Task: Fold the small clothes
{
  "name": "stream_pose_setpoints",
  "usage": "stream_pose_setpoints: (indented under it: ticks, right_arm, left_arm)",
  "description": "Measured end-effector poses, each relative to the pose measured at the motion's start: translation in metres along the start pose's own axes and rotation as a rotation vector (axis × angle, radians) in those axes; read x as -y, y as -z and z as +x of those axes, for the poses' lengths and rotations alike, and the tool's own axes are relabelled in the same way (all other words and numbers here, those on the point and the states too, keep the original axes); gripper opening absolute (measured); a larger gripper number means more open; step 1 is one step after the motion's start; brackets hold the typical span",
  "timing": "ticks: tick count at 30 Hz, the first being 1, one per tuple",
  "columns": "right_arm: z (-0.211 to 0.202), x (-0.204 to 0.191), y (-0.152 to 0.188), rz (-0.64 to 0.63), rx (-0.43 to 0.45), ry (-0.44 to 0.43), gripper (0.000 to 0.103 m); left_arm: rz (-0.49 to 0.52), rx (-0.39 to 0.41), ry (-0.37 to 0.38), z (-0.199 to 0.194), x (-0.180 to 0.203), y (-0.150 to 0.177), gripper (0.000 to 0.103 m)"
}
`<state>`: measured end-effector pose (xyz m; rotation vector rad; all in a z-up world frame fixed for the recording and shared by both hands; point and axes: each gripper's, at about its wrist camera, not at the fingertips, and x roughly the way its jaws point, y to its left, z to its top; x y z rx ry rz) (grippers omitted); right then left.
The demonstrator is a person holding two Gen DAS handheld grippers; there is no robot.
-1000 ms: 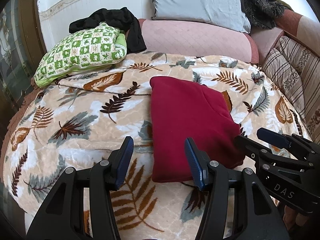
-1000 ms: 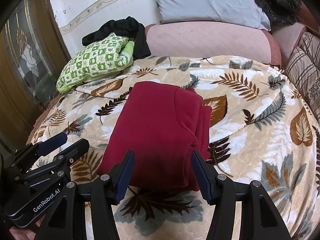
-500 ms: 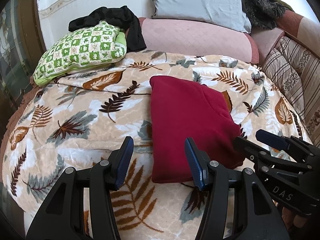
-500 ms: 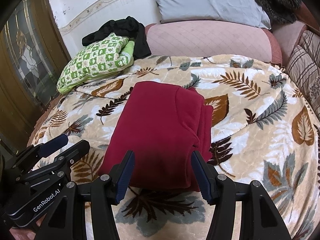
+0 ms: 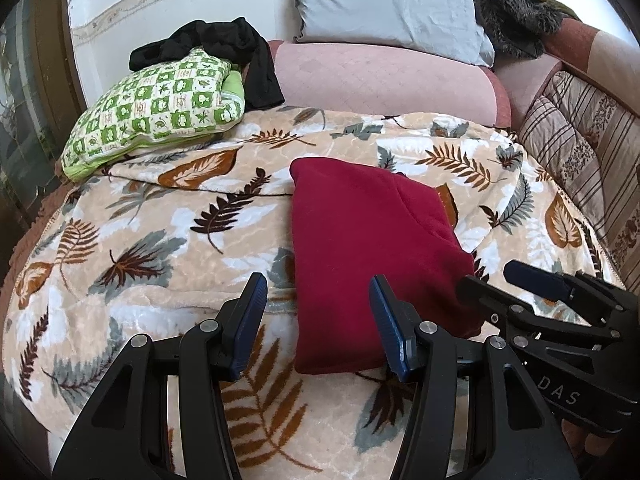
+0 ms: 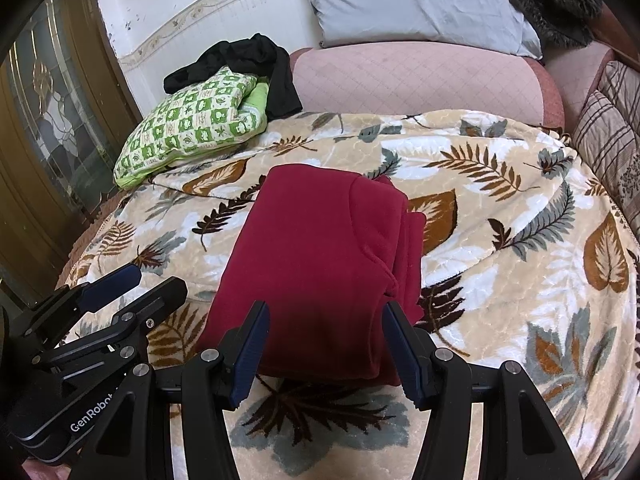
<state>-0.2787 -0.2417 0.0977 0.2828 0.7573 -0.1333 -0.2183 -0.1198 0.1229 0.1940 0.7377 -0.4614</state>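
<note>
red fleece garment sits folded into a thick rectangle on the leaf-print blanket, middle of the bed, its layered edges stacked on the right side. i've got both tools hanging just off its near edge, so nothing disturbs the stack. left gripper is released, jaws apart, nothing in them, hovering at the near-left corner. right gripper is likewise spread and empty over the near hem. looks to me like the fold is done. green checked pillow and black clothing lie far left, well clear.
</note>
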Motion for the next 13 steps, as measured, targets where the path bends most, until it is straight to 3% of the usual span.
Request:
stream_pose_setpoints:
  ticks: [7, 13]
  right_arm:
    - [0.009, 0.006, 0.000, 0.002, -0.016, -0.004, 0.056]
    - [0.015, 0.015, -0.003, 0.006, -0.021, 0.005, 0.056]
  left_arm:
    - [-0.029, 0.015, 0.032, 0.007, -0.008, -0.003, 0.053]
    - [-0.045, -0.001, -0.003, 0.018, -0.020, -0.005, 0.053]
